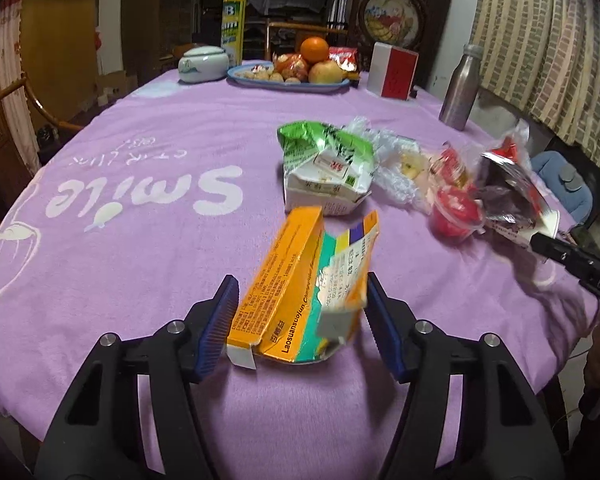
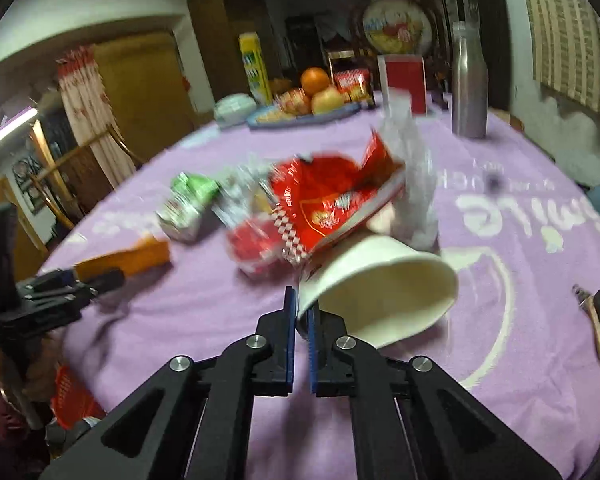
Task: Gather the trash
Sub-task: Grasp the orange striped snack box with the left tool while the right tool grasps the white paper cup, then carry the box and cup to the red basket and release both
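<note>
Between our left gripper's (image 1: 300, 320) spread blue pads (image 1: 220, 316) lies the orange box (image 1: 296, 284), torn open and flattened, resting on the cloth (image 1: 120, 240) with a pad on either side and neither clearly pressing it. We judge it light, thin card that will crush, so the long folded orange edge looks the best place to close on, not the loose torn flap. Our right gripper (image 2: 300, 316) is pressed together on the rim of a white paper cup (image 2: 380, 284), tipped on its side with a red wrapper (image 2: 332, 200) stuffed in its mouth; the cup is light and soft-walled, and we think the wrapper could slide out if we tilt it further. More trash lies further in on the table: a green carton (image 1: 324, 168), crumpled clear plastic (image 1: 396, 160) just beside it, and a small red cup (image 1: 456, 212). Being soft purple fabric with white lettering, the cloth may bunch under a dragged pad. At the far edge stand a fruit plate (image 1: 288, 80), a lidded white jar (image 1: 202, 62), a red-and-white box (image 1: 392, 68) and a steel bottle (image 1: 460, 88); the room behind is dim and cluttered.
</note>
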### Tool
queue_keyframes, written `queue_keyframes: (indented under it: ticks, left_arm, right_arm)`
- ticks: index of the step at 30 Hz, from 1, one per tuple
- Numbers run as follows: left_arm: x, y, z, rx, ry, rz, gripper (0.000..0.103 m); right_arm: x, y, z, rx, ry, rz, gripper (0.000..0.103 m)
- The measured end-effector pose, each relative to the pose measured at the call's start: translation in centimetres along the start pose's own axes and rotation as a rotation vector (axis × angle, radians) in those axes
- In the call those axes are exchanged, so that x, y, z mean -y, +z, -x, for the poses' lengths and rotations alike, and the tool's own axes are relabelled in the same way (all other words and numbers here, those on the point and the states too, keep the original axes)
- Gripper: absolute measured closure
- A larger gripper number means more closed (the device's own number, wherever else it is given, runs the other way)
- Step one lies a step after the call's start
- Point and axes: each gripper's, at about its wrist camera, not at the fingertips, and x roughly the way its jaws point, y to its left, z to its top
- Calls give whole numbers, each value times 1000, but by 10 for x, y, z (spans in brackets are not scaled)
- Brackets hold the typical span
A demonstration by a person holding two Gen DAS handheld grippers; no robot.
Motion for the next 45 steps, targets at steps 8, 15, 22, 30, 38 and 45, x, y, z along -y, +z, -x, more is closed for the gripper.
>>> queue_keyframes:
  ticks: [8,15,22,30,38,45]
  left_arm:
    - [-10,-4,8,-11,-69,66,61]
    - [-5,-1,-8,-49,-20,57,12]
    - [11,6,-26,-103,-37,6,44]
    - [-44,-2,63,56,31,89,50]
    - [-127,-64,150,59,251,198,49]
    - [-200,-127,189,-50,369,305,49]
  right_arm:
    - [-23,4,57,158,108,36,97]
    - [-33,2,60,143,132,53,97]
    - [-37,1,54,119,164,46,97]
    - [-66,7,54,117,270,94,97]
    - [-153,4,44,44,455,237,97]
    - [-255,-9,36,-57,610,399,97]
